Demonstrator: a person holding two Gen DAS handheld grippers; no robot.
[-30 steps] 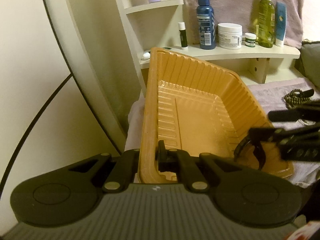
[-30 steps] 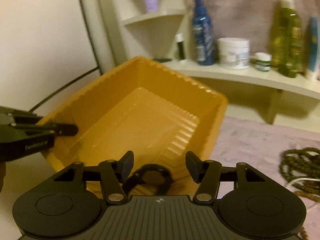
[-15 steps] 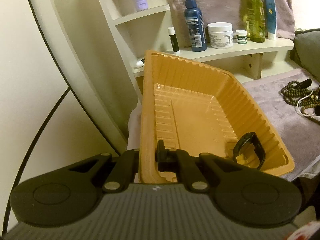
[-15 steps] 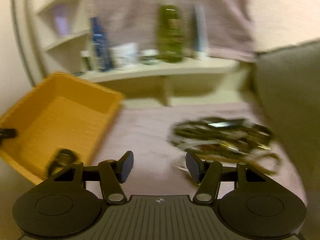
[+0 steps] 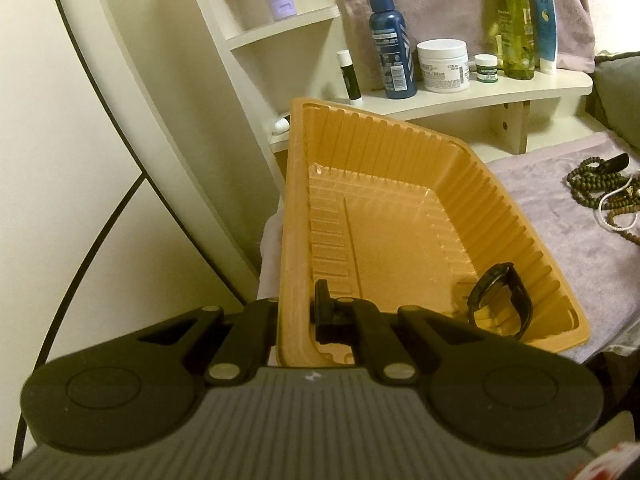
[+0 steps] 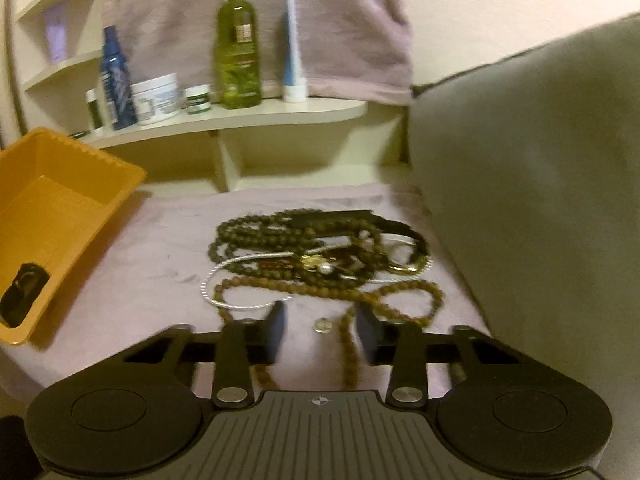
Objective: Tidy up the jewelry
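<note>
— What is the left gripper (image 5: 298, 312) doing?

— It is pinching the near left wall of the orange tray (image 5: 400, 184), one finger outside, one inside, pressed together on the rim.

— And the jewelry?

— A black watch (image 5: 502, 300) is lying in the tray's near right corner (strap looped, leaning on the ribbed wall). The rest is sitting in a tangle on the purple cloth (image 6: 160, 256), to the right of the tray: dark bead necklaces (image 6: 280, 232), a white cord (image 6: 236, 268), a brown bead strand (image 6: 384, 300).

— The right gripper (image 6: 320, 332)?

— It is hovering at the near edge of the tangle, jaws partly spread and just closing in, with part of the brown strand and a small silver charm (image 6: 323, 325) showing between them; nothing is being pinched.
</note>
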